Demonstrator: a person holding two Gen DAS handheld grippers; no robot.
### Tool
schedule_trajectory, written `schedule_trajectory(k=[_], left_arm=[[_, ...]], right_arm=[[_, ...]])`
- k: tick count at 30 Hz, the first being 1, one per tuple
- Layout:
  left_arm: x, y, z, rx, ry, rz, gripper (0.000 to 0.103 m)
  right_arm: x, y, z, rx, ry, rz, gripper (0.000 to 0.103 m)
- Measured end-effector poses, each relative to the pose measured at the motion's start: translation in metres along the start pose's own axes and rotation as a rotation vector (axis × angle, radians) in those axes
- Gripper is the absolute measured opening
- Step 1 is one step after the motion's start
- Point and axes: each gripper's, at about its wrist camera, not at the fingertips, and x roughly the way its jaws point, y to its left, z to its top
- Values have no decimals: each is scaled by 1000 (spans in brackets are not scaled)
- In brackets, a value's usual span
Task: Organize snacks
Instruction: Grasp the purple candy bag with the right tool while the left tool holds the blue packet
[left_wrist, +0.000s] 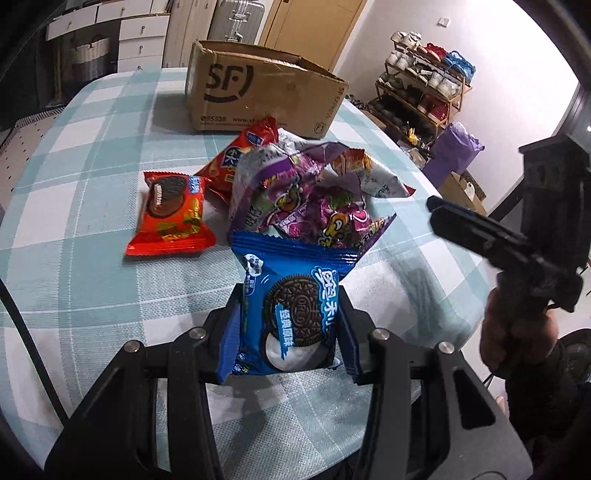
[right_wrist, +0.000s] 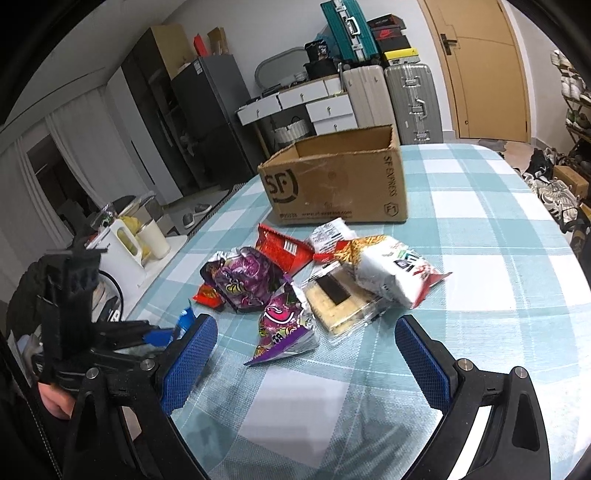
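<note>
Left gripper (left_wrist: 290, 332): fingers clamped on blue Oreo pack (left_wrist: 291, 310), lifted above checked bench (left_wrist: 74, 229). Right gripper (right_wrist: 306, 354): fingers spread wide, empty, near snack pile (right_wrist: 295, 280). Open cardboard box (right_wrist: 340, 181) behind pile.

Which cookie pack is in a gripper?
The blue Oreo pack, clamped in the left gripper; the orange cookie pack lies on the table.

My left wrist camera looks steeply down along my fingers, close above the checked table (left_wrist: 92, 155). My right wrist camera looks down at a shallower angle. Both views share the snack pile (right_wrist: 295, 280) and cardboard box (left_wrist: 258, 92).
</note>
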Motion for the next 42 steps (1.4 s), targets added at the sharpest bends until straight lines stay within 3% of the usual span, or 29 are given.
schedule_trajectory(k=[27, 33, 34, 35, 38, 42], left_arm=[[-26, 19, -9, -66, -25, 10, 42], [-28, 24, -11, -84, -20, 7, 42], [-28, 24, -11, -84, -20, 4, 42], [-28, 24, -10, -83, -21, 4, 42], [-30, 25, -10, -83, -28, 7, 42], [-33, 25, -9, -86, -37, 4, 42]], right_arm=[[81, 31, 2, -106, 147, 2, 97], [92, 33, -3, -99, 192, -9, 70], [93, 32, -3, -91, 198, -8, 55], [94, 30, -4, -80, 205, -4, 47], [92, 22, -6, -37, 198, 23, 40], [85, 14, -9, 3, 181, 49, 38]])
